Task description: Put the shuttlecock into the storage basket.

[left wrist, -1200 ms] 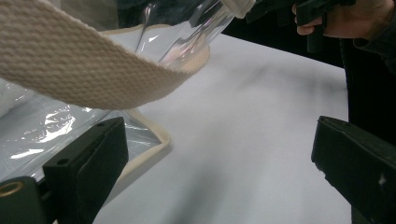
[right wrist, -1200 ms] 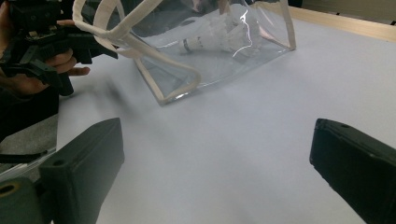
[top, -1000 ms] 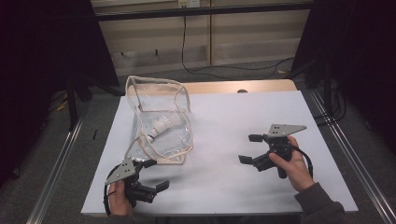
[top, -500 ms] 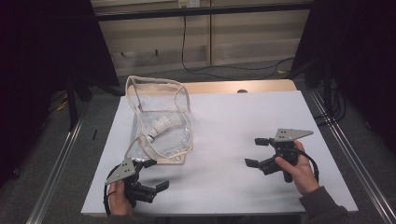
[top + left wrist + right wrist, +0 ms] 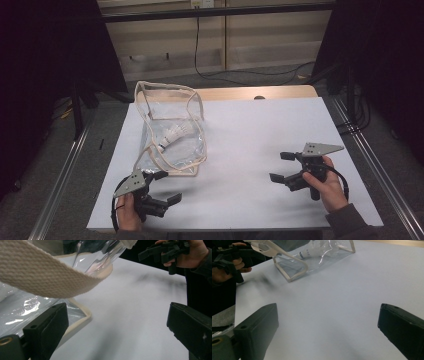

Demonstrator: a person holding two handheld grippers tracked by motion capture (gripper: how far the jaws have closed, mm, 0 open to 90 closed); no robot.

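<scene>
The left tool (image 5: 162,190) is held low at the near left edge of the table (image 5: 260,125), its two blocky black jaws spread wide with nothing between them. In the left gripper view one jaw sits just beside the bottom corner of a clear plastic bag (image 5: 170,132), and a band of coarse woven cream webbing (image 5: 47,275) crosses overhead. The right tool (image 5: 284,167) rests in the person's hand at the near right, well apart from the bag, its jaws likewise gaping over bare white surface; a flat grey three-cornered plate tops it.

The bag stands on the left half of the table, soft and crinkled, glossy with reflections, its edges bound in cream fabric trim. Its mouth slumps open in an uneven loop. Inside lies a white feathered shuttlecock (image 5: 176,134), cone-shaped, on its side with its rounded end toward the near left. The table is covered in a smooth matte white sheet, with a strip of pale wood at its far edge.
</scene>
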